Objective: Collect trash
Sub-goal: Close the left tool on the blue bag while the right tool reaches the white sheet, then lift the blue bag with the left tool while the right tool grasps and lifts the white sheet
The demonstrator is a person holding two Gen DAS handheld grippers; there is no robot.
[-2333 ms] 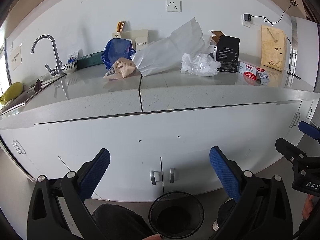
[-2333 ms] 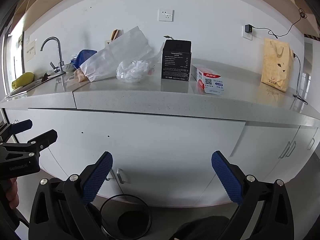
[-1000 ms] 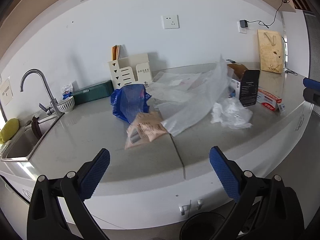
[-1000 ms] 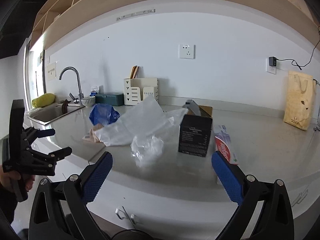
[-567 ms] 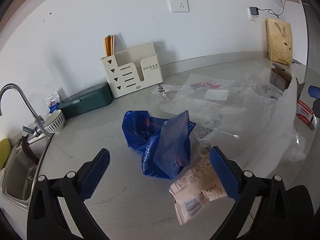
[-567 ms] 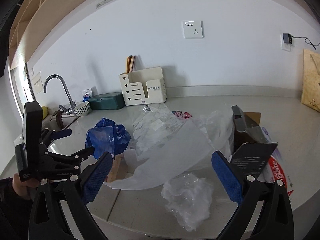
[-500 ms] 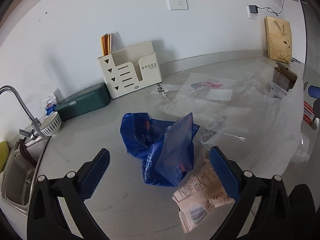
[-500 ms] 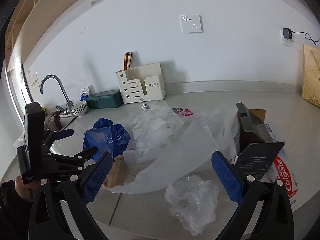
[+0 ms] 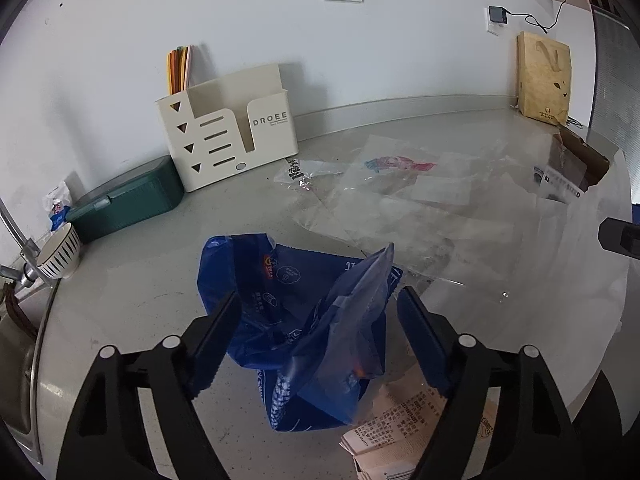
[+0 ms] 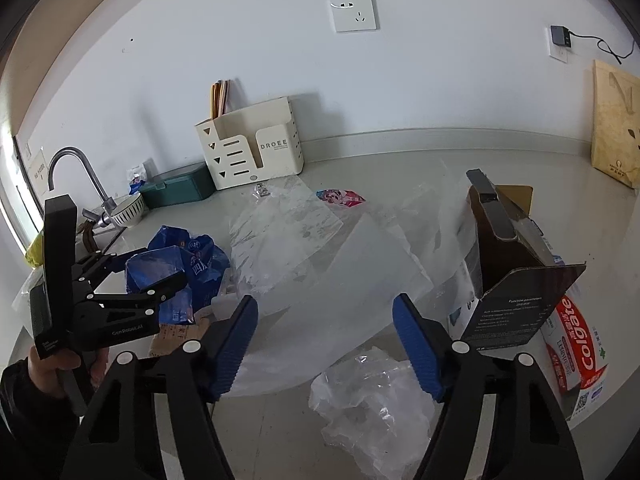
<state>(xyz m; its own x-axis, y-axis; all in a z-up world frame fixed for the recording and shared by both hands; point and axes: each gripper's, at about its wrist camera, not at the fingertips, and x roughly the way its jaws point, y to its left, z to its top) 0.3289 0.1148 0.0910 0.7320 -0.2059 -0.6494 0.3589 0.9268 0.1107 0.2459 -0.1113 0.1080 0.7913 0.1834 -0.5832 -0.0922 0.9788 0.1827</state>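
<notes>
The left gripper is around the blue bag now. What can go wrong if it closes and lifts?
1. The blue bag is thin and crumpled between the open fingers of the left gripper, so they may pinch only a loose fold that slips out.
2. The printed paper wrapper lies against the bag and could be dragged off the counter edge.
3. The clear plastic sheet touches the bag and may come along.
</notes>
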